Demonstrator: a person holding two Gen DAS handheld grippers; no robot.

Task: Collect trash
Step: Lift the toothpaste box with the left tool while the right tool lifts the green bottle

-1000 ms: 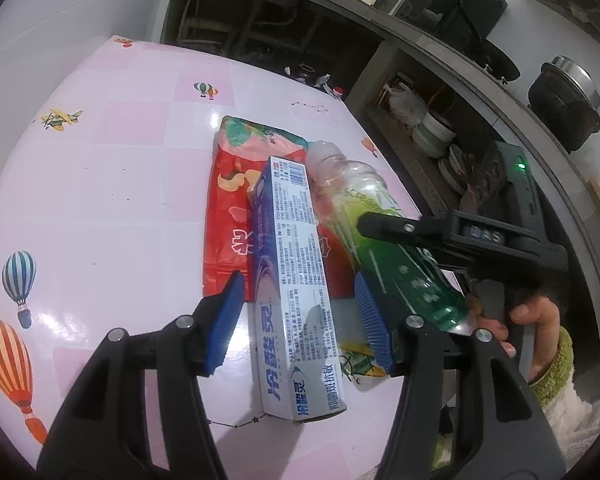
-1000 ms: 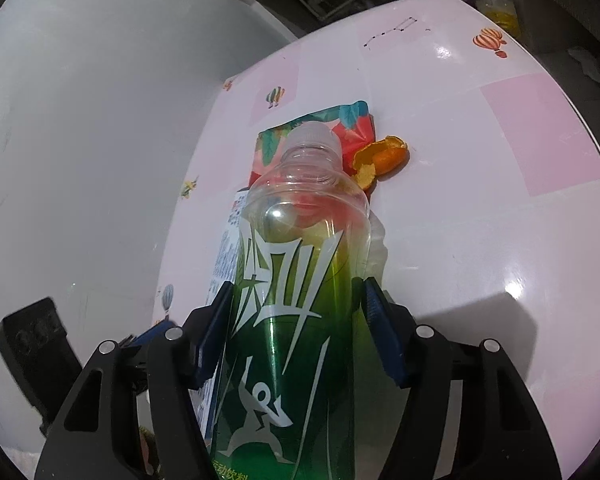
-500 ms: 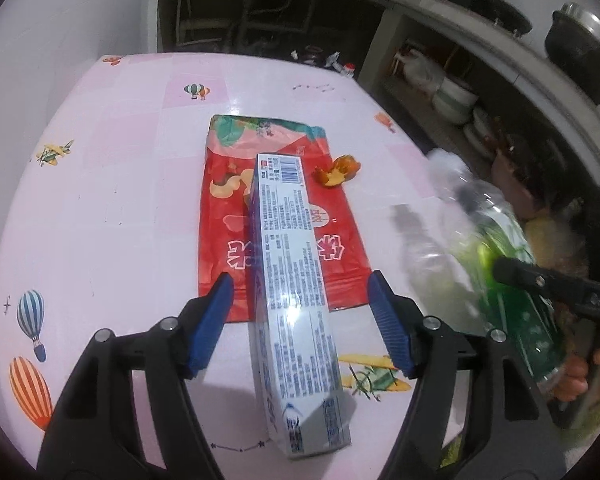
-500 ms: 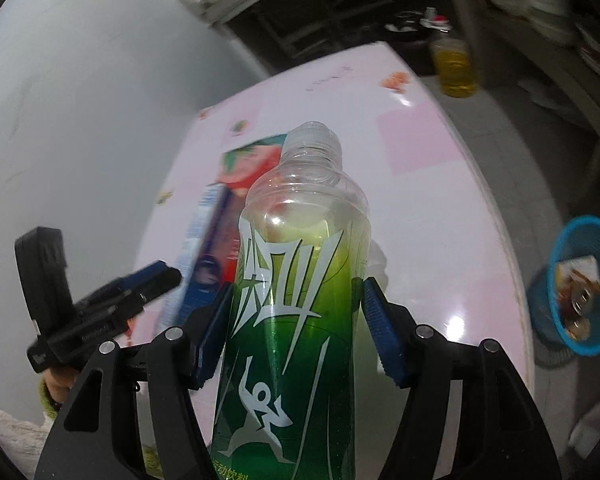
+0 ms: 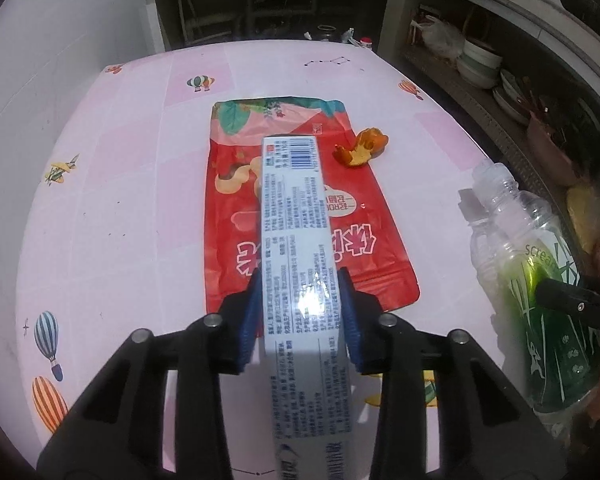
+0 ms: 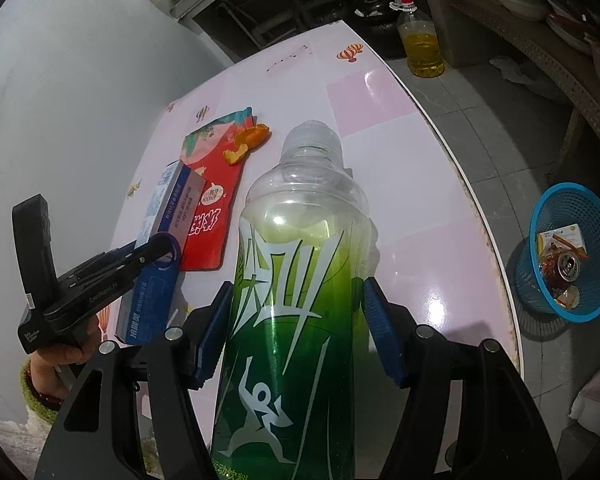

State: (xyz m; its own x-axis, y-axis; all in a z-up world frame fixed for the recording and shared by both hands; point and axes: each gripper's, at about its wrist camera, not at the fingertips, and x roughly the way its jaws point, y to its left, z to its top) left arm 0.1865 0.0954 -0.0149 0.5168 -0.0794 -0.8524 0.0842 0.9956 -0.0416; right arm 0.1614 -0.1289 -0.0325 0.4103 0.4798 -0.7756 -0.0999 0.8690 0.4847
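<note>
My left gripper (image 5: 300, 316) is closing its jaws on a long white and blue toothpaste box (image 5: 296, 240), and the blue pads touch both of its sides. The box lies across a red snack bag (image 5: 236, 216) on the pink table (image 5: 120, 200). A piece of orange peel (image 5: 362, 146) sits just right of the bag. My right gripper (image 6: 296, 324) is shut on a green plastic bottle (image 6: 296, 280) and holds it above the table's right part. The same bottle (image 5: 540, 280) shows at the right of the left wrist view.
A blue mesh basket (image 6: 534, 280) with a can and wrappers stands on the floor right of the table. A bottle of yellow oil (image 6: 422, 40) stands on the floor beyond the table's far edge. Shelves with bowls (image 5: 480, 64) line the right wall. A white wall runs along the left.
My left gripper came down over the toothpaste box and its jaws narrowed from wide apart onto the box's sides. The right gripper carried the green bottle off the pile, rightward, toward the table's edge.
</note>
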